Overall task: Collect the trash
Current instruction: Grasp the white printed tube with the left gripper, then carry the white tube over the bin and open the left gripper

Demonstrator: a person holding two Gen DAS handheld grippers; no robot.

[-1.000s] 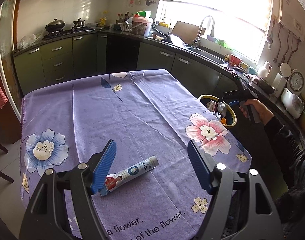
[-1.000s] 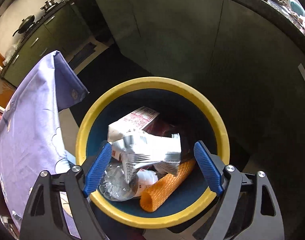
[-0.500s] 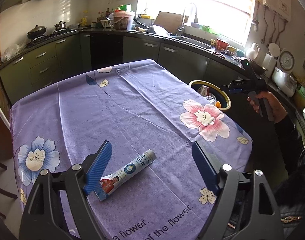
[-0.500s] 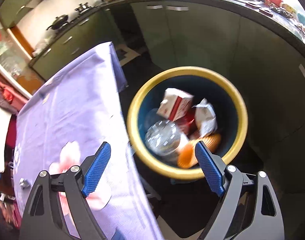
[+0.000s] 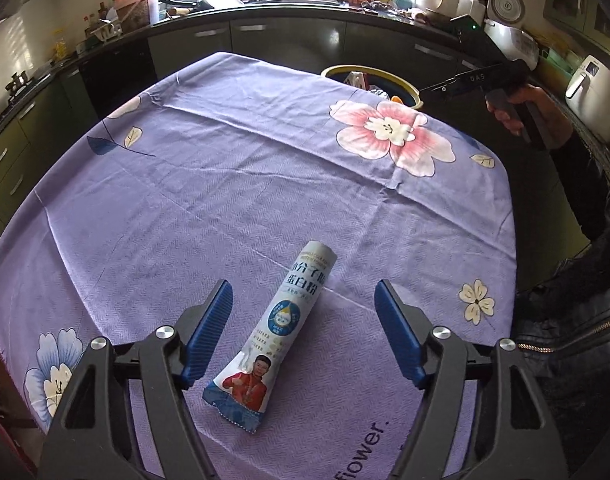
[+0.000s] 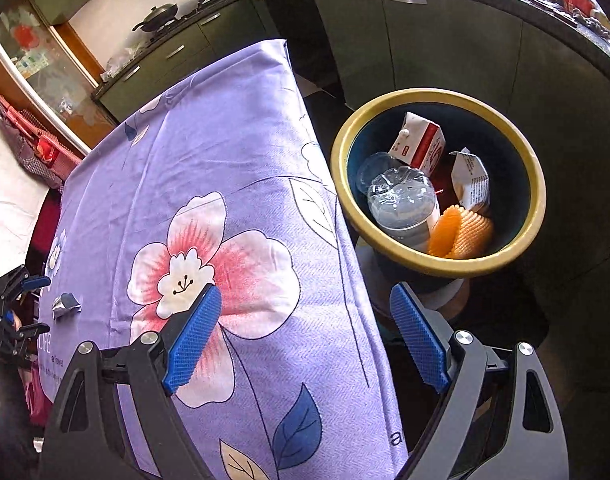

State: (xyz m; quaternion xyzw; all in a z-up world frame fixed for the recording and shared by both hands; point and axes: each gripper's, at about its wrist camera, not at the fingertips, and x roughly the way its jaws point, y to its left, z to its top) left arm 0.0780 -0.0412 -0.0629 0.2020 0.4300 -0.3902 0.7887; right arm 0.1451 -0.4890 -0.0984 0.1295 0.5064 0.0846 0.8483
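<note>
A white and blue tube-shaped sachet with a printed figure lies on the purple flowered tablecloth. My left gripper hangs low over it, its jaws closing with the sachet between them, the blue pads clear of it on both sides. My right gripper is open and holds nothing, over the table's edge beside the yellow-rimmed bin. In the bin lie a milk carton, a clear bottle, a white packet and orange foam netting. In the right wrist view the sachet shows small at far left.
The bin stands on the floor past the table's far right corner. Dark green cabinets and a cluttered counter run behind it. A hand and dark sleeve hold the right gripper beyond the table's right edge.
My left gripper sank and rolled, so the sachet now lies lengthwise between its jaws. My right gripper swung from above the bin to the table's edge; the silvery wrapper between its jaws dropped into the bin.
</note>
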